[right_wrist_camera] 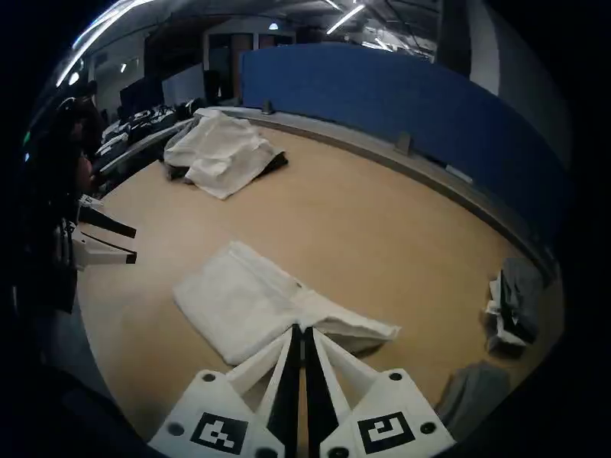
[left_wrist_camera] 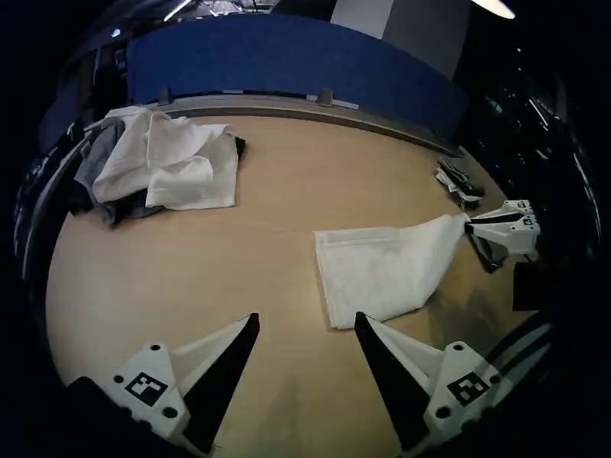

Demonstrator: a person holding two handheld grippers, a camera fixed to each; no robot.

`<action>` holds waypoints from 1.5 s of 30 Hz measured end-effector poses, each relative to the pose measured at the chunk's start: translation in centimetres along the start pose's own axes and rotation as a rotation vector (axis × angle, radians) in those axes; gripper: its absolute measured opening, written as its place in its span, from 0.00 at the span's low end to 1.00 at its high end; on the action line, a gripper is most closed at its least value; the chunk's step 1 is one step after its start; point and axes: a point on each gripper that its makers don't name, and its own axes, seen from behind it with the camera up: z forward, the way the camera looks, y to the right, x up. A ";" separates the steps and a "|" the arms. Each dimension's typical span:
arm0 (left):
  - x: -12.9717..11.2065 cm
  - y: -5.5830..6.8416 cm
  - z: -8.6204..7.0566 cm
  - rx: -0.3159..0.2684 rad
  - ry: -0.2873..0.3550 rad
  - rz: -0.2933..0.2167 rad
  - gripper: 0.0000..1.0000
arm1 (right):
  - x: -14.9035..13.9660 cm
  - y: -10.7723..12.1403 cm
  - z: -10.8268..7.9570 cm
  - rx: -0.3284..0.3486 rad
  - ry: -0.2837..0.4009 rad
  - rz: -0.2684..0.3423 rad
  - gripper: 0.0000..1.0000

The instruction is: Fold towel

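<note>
Pile of cloths [left_wrist_camera: 168, 160] lies far ahead and left of the left gripper [left_wrist_camera: 305, 317], whose spread fingers hover empty just short of the towel [left_wrist_camera: 382, 267] on the worktop [left_wrist_camera: 229, 259]. Fingers of the right gripper [right_wrist_camera: 300, 330], pressed together, pinch the towel's lifted corner. Folding looks under way; next, that corner needs carrying across to the opposite edge.

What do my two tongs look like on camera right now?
They match. The left tongs and right tongs each have two white, wedge-shaped fingers that taper to points, with black inner faces. Each finger's wide base carries a square black-and-white marker with small dark screw holes beside it.
</note>
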 end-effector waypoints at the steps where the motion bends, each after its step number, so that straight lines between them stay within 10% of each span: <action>1: 0.0 -0.1 -0.1 0.001 0.001 -0.002 0.93 | 0.3 -0.3 0.1 0.005 0.002 -0.005 0.04; 23: -1.0 -2.6 -1.6 0.021 0.024 -0.049 0.93 | 4.6 -8.7 4.4 0.157 -0.017 -0.191 0.03; 45: -2.2 -4.7 -2.3 0.051 0.034 -0.098 0.93 | -0.8 -17.0 10.1 0.330 -0.148 -0.240 0.03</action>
